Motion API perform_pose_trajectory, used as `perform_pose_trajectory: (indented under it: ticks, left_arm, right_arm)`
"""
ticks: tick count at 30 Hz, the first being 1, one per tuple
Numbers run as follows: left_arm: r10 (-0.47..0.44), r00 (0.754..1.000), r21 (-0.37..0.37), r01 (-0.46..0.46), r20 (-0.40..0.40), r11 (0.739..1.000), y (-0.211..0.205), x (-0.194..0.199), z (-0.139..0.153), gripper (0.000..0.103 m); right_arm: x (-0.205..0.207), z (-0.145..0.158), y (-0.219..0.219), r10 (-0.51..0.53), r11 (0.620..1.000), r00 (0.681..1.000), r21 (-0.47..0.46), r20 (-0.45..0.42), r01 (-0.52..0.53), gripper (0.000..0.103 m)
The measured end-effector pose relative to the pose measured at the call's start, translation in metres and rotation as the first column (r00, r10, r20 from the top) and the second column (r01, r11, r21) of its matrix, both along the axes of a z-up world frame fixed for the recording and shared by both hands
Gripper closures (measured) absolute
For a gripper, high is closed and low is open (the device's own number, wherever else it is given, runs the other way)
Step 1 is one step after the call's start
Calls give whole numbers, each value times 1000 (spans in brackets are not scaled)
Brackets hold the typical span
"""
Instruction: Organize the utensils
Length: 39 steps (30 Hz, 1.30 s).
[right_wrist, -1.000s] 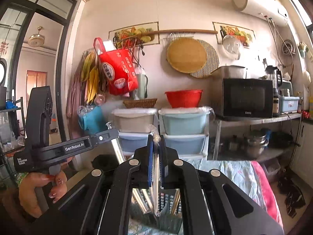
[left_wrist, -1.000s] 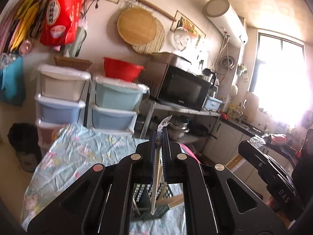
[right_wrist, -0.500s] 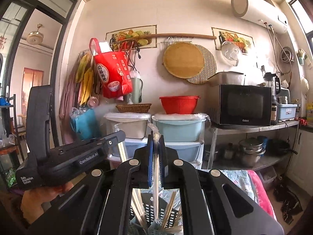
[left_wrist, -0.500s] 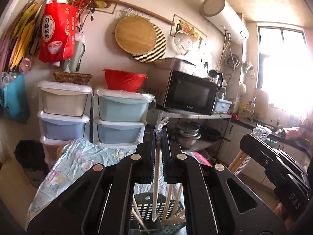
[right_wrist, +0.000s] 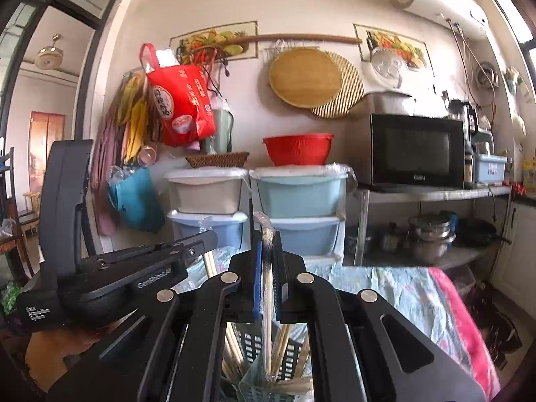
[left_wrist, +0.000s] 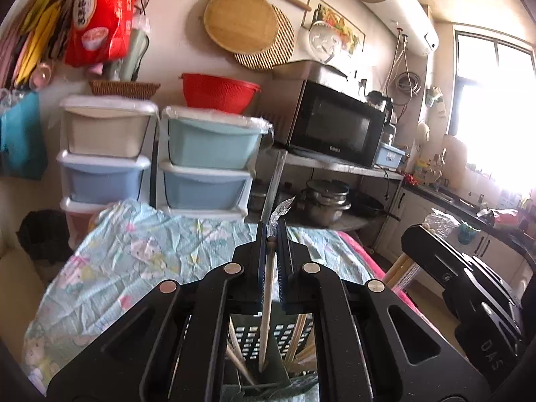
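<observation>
Chopsticks could miss the slots if either hand tilts: the left gripper (left_wrist: 270,261) pinches a bare chopstick (left_wrist: 266,315) narrowly, its tip just over the holder (left_wrist: 249,338) at six o'clock; the right gripper (right_wrist: 266,261) clamps a plastic-wrapped pair (right_wrist: 267,301) above the same holder, whose wrap might snag.

My home kitchen: microwave (right_wrist: 417,150) on a shelf, stacked pots (left_wrist: 326,201) below, red colander (right_wrist: 298,149) atop plastic drawers (right_wrist: 298,211), bamboo trays (left_wrist: 240,21) wall-hung.
</observation>
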<state>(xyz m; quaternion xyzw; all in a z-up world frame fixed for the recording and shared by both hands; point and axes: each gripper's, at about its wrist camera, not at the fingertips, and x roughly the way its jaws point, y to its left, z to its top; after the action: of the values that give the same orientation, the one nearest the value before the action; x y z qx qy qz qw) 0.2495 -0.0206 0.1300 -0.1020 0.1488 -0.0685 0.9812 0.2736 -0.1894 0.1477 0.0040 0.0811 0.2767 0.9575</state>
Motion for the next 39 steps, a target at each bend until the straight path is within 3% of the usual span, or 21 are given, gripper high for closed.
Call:
perform_pose_trajectory:
  ticks: [9,12,14,15,18,20,24,39]
  left_arm:
    - [-25,998,-4,25,-65,1000,-3,3,-23,99]
    - [-32,996,-5,31,-89,999,0,-2,-27,89]
    - [-34,994,-10,34,-103,999,2,-5,-28,85]
    - [-35,993,-11,34,-113,999,4,-7,-29,84]
    - [-45,990,-10,44,-130,999,6,-15,-29,79]
    - [-52,989,-3,52,-136,999,8,-21,-28,70]
    - [-57,986,-17,56,-157,998,14,-33,-28,65]
    - [-69,985,-26,66,-156,997,26,-71,-24,27]
  right_arm:
    - [11,-23,2,-13,1000,996,6,-83,14,97]
    - [13,-27,-1,-22,1000,993,7,-114,23,95]
    - [13,-29,-5,-24,1000,991,13,-131,26,82]
    - [13,-30,-7,-23,1000,991,17,-134,26,81]
    - [10,-31,-10,-17,1000,989,6,-148,18,80]
    - [7,-32,-12,-21,1000,988,-3,-153,21,76]
    - [-1,-30,-18,-22,1000,986,-13,-168,20,70]
    - [-42,-25,-23,-20,997,985,-76,-169,7,51]
